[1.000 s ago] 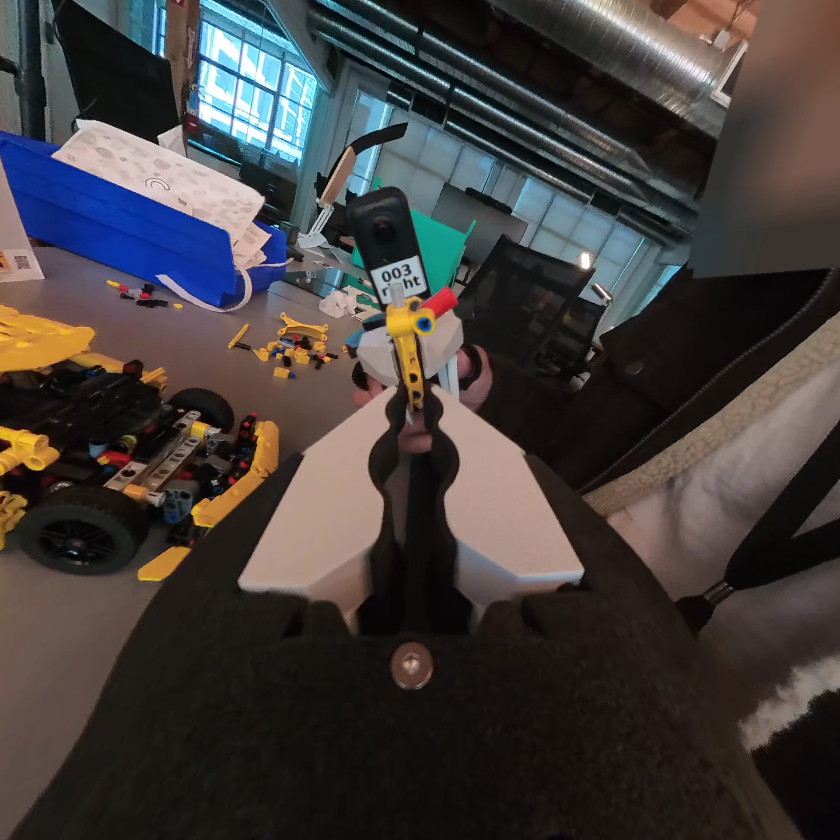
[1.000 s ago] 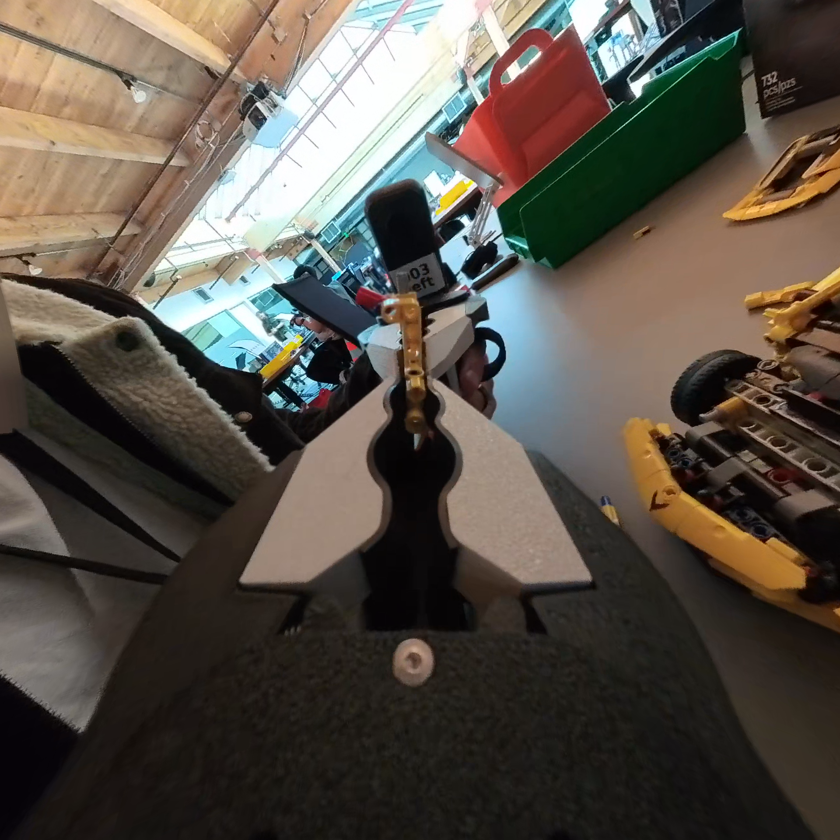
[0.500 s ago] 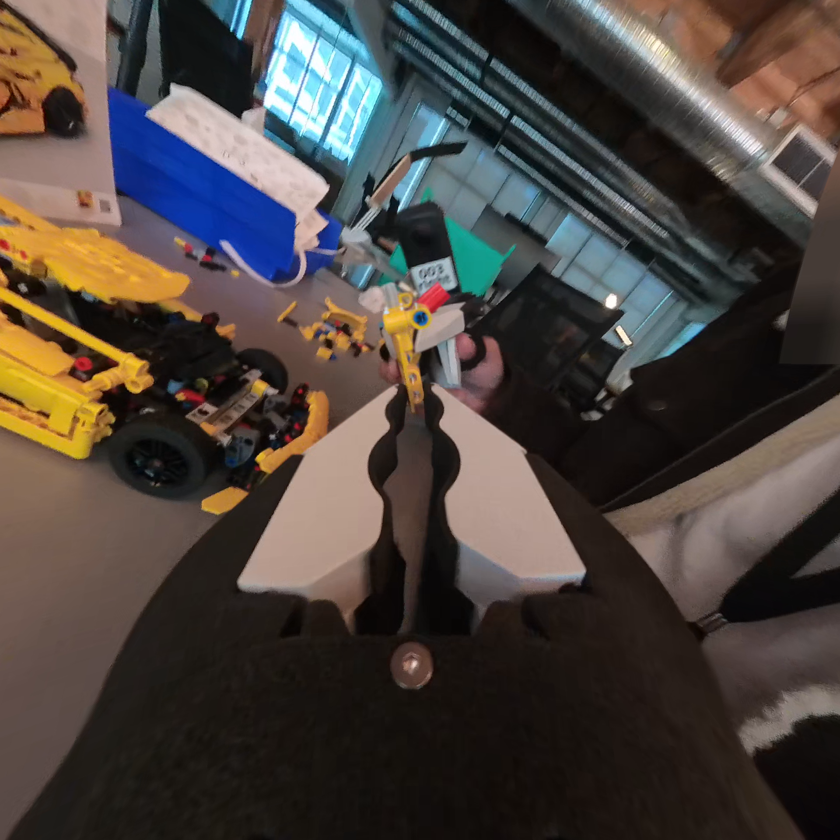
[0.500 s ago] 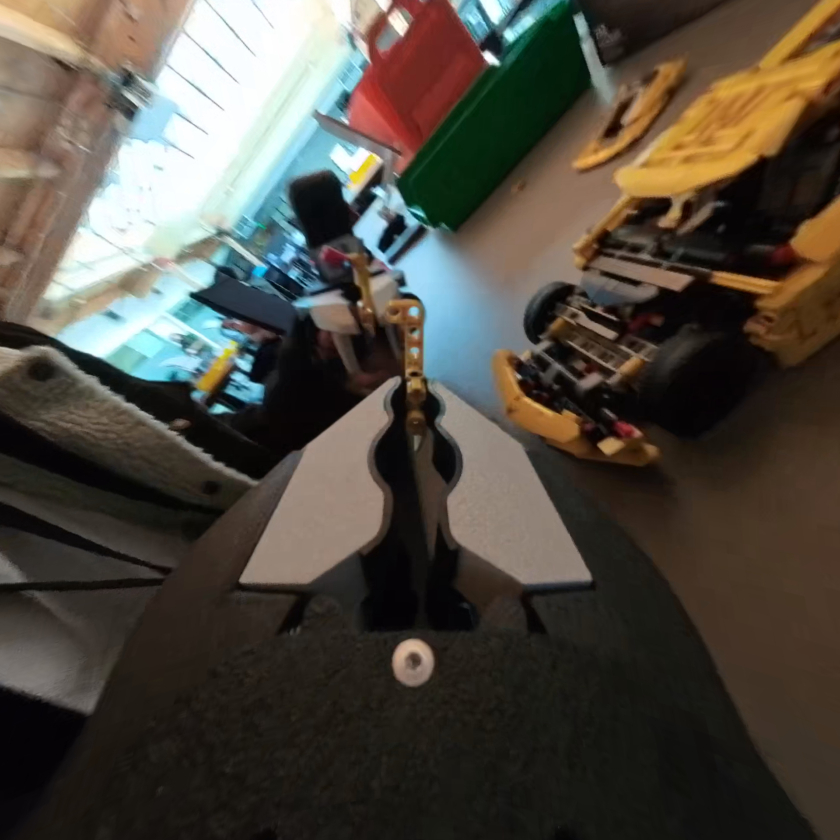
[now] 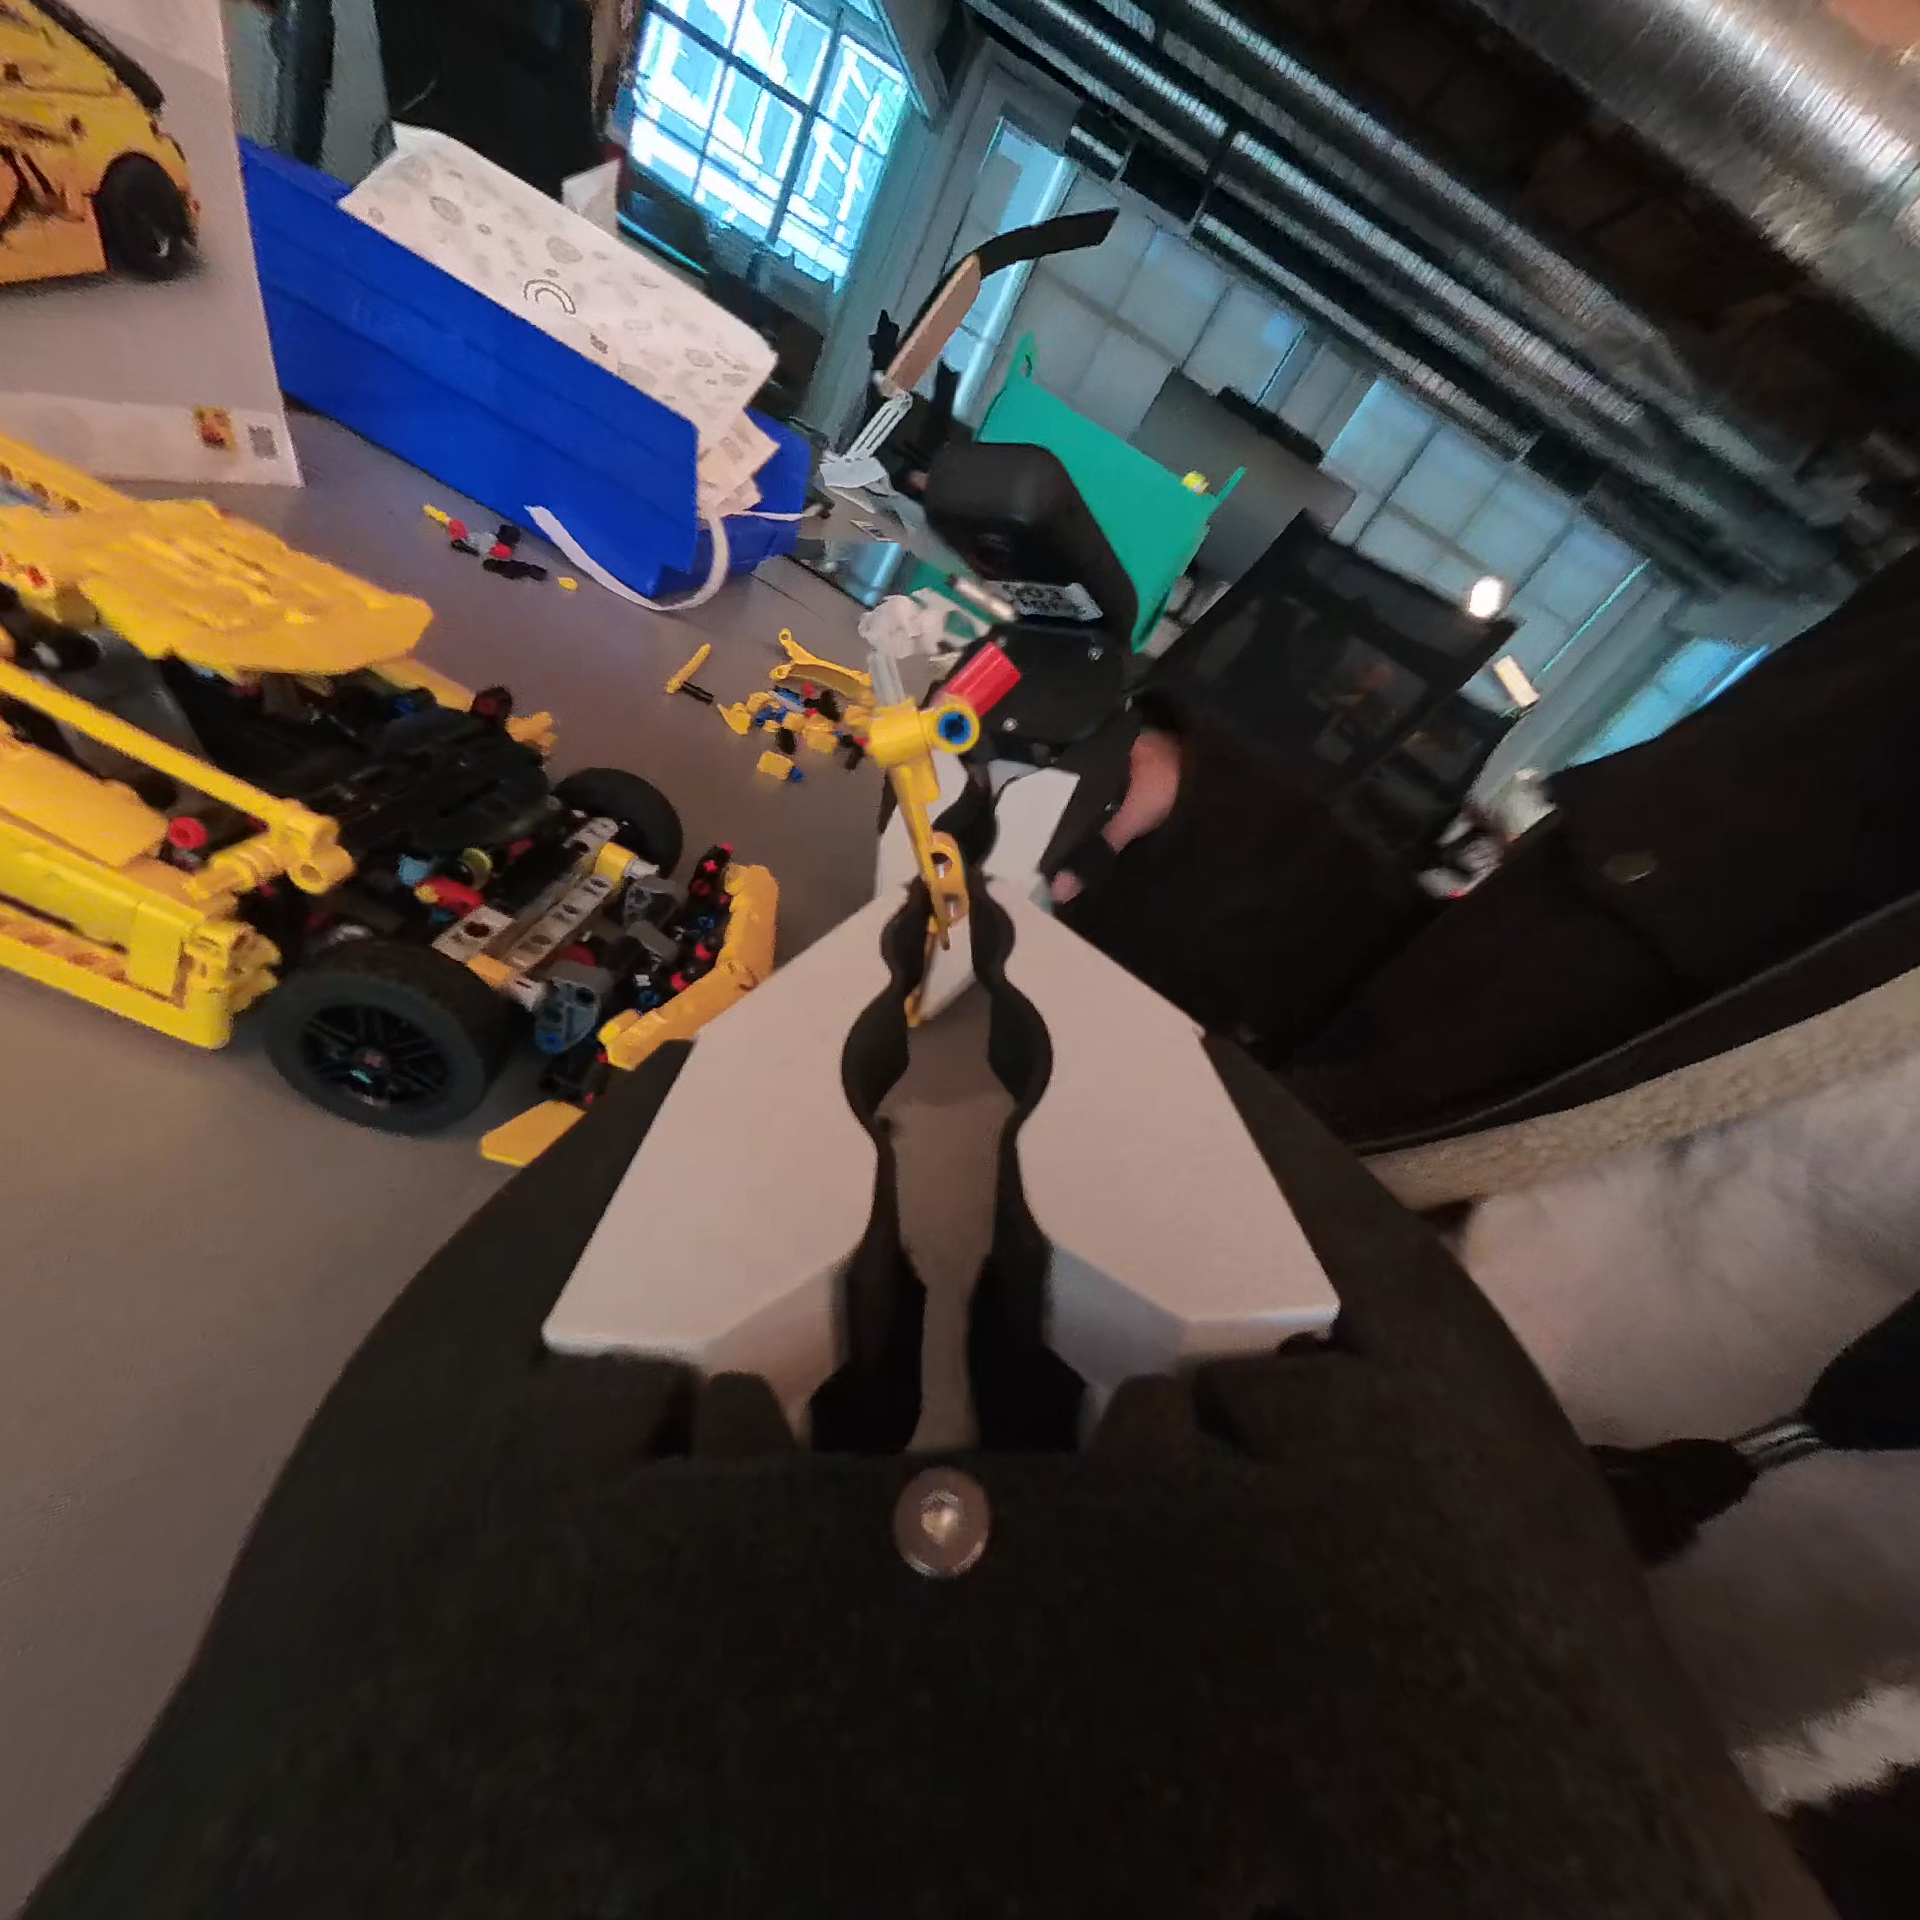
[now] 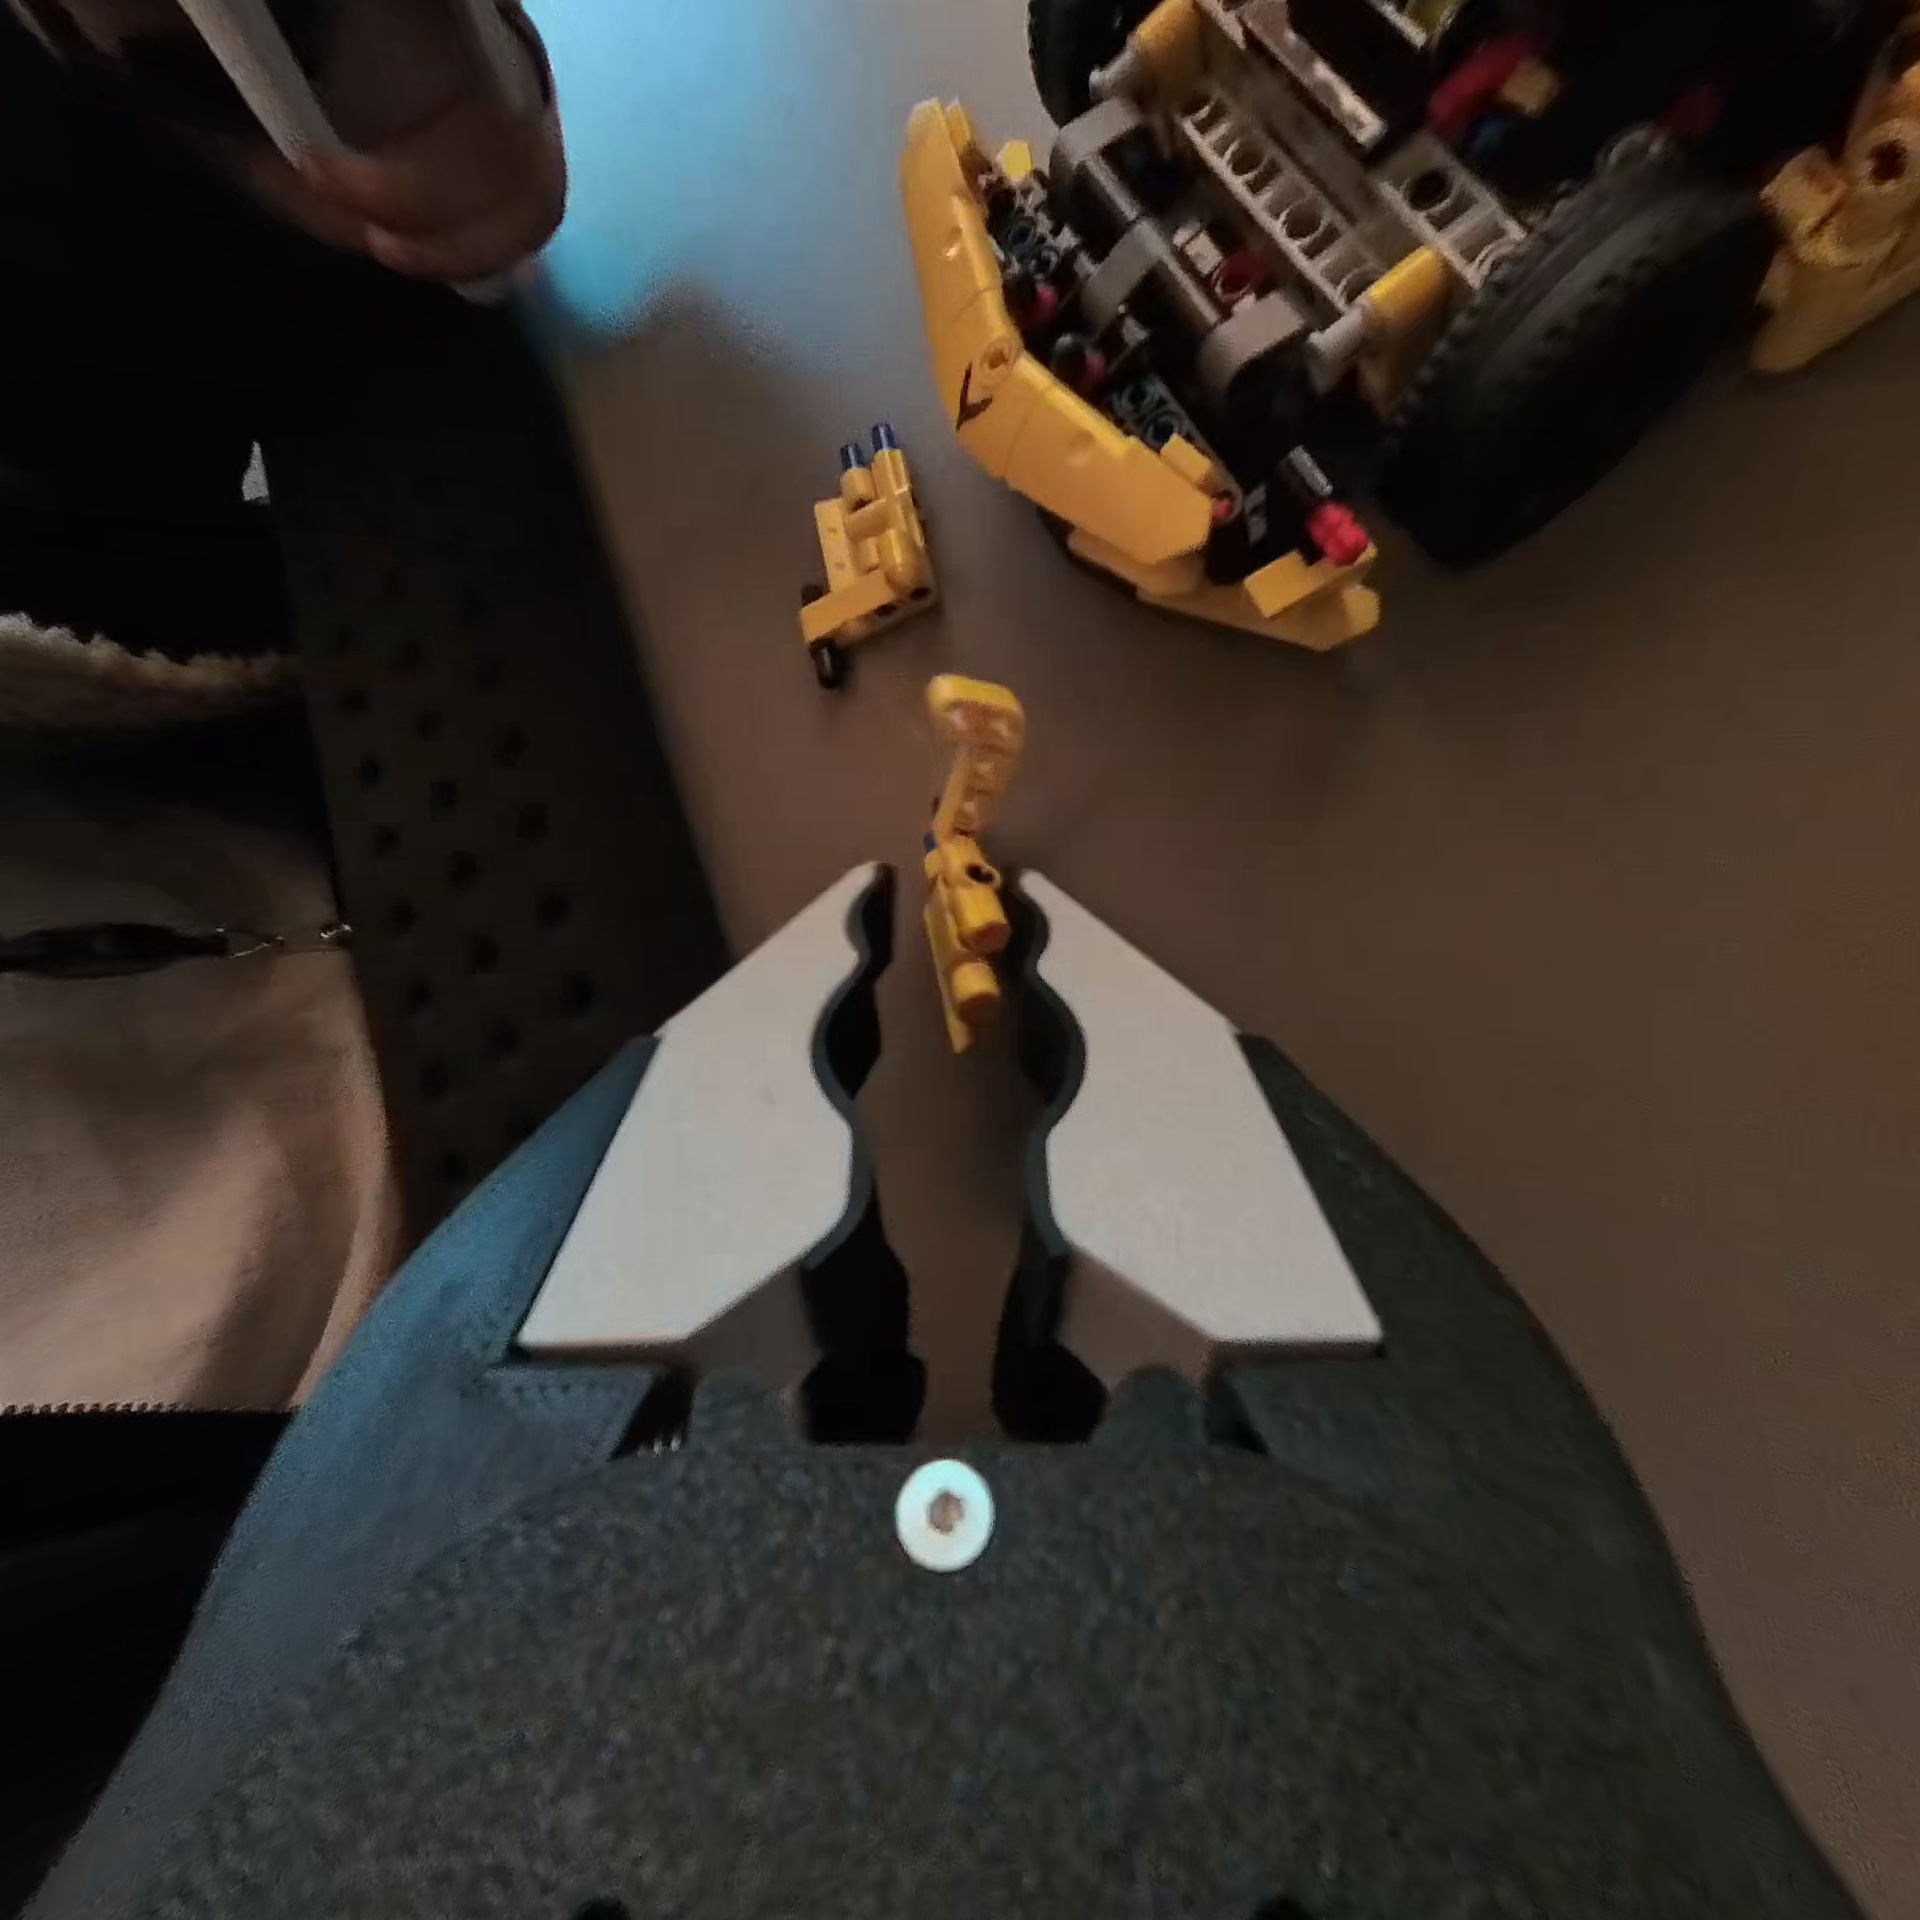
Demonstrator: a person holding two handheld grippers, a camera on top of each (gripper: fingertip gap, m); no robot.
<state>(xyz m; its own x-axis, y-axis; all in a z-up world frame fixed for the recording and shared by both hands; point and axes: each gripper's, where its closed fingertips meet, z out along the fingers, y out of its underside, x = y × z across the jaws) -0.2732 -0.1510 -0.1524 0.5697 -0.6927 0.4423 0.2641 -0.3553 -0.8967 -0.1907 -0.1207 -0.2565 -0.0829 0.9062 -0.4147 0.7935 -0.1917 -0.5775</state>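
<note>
Yellow plastic sits in both pairs of tongs. The left tongs [image 5: 943, 914] are drawn narrow and pinch the lower end of a thin yellow beam [image 5: 920, 821] topped with a blue pin, raised in the air to the right of the yellow model car [image 5: 364, 831]. The right tongs [image 6: 956, 883] point down at the grey tabletop [image 6: 1455, 935] and stand noticeably wider. A blurred yellow angled beam [image 6: 971, 831] lies in their gap with clear space on its left side. Whether the other pad touches it cannot be told.

Just beyond the right tongs, short of the car's nose, a small yellow sub-assembly [image 6: 868, 530] with two blue pins lies loose on the tabletop. A flat yellow piece [image 5: 535, 1127] rests beside the car's front wheel.

The car itself looks partly built. It has wheels, a curved yellow bumper and a raised yellow panel, but the grey and black frame with its red and blue pins is uncovered at the front.

Behind the car a scatter of loose small parts [image 5: 800, 717] lies on the tabletop. Farther back stand a blue bin [image 5: 468, 416] stuffed with printed paper, and a box [image 5: 104, 208] with a picture of a yellow car.
</note>
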